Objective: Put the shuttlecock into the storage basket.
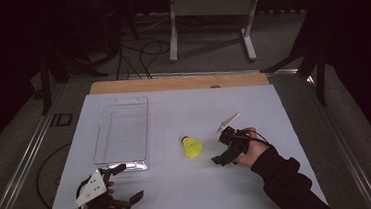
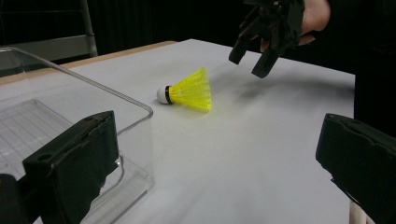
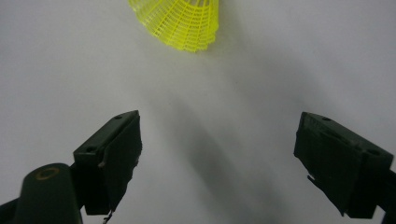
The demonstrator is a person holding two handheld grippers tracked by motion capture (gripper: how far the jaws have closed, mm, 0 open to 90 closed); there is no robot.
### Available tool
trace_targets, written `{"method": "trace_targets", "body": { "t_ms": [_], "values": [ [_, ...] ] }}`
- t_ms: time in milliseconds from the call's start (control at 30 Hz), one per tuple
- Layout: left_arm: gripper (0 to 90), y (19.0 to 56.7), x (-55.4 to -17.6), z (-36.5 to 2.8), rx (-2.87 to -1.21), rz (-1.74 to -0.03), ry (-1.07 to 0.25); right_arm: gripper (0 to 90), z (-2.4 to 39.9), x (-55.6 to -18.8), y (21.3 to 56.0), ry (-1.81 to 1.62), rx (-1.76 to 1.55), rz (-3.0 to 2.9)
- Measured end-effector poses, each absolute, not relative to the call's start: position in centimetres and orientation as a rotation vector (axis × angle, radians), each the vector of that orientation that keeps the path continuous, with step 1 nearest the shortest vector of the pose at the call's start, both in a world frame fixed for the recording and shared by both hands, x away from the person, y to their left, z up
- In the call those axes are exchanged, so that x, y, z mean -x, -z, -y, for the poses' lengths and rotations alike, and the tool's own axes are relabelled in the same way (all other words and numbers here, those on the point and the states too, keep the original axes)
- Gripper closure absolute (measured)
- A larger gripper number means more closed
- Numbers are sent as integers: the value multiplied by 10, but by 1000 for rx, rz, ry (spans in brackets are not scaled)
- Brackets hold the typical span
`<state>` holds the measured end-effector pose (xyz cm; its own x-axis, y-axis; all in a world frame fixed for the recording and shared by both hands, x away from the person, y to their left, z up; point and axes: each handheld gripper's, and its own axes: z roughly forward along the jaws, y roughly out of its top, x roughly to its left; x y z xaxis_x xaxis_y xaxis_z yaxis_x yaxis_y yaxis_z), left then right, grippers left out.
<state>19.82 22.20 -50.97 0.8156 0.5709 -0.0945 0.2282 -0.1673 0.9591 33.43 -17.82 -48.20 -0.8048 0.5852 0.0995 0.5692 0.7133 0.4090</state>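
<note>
We see a white table top (image 1: 180, 185) that bears everything here, with a bare wooden strip (image 1: 177, 82) along its far edge. The largest thing on it is a clear plastic tray (image 1: 106, 126), which lies just ahead of the left gripper (image 1: 127, 182); in the left gripper view its near corner (image 2: 140, 112) rises right beside that gripper's left jaw. The left gripper is held low at the near left of the table, its jaws spread wide with nothing between them, and a grey three-cornered plate (image 1: 91, 188) sits on top of it. The right gripper (image 1: 227, 146) is held by the person's right hand (image 1: 252, 149) in a dark sleeve (image 1: 285, 182), above the table at the right; its jaws also stand well apart and hold nothing. From the left gripper we see it (image 2: 254, 51) raised off the surface, beyond and to the right of the shuttlecock. The yellow shuttlecock (image 1: 192, 146) lies on its side on the table, just ahead of the right gripper's jaws and apart from them; in the right gripper view its skirt (image 3: 180, 21) shows at the top edge. Its white cork tip (image 2: 163, 94) points towards the tray.
</note>
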Motion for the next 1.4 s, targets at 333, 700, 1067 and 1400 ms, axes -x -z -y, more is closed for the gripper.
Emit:
{"method": "trace_targets", "body": {
  "t_ms": [333, 700, 1067, 1400],
  "values": [
    [2, 510, -199, -222, -1749, -621, -336, 248, 167, -343, 485, -635, -954, -2886],
    [2, 510, -198, -222, -1748, -618, -336, 327, 154, -352, 491, -616, -929, -2931],
    [2, 510, -199, -223, -1748, -619, -333, 326, 144, -365, 500, -614, -954, -2963],
    [2, 510, -199, -223, -1750, -618, -331, 390, 134, -372, 505, -597, -967, -2984]
  ]
}}
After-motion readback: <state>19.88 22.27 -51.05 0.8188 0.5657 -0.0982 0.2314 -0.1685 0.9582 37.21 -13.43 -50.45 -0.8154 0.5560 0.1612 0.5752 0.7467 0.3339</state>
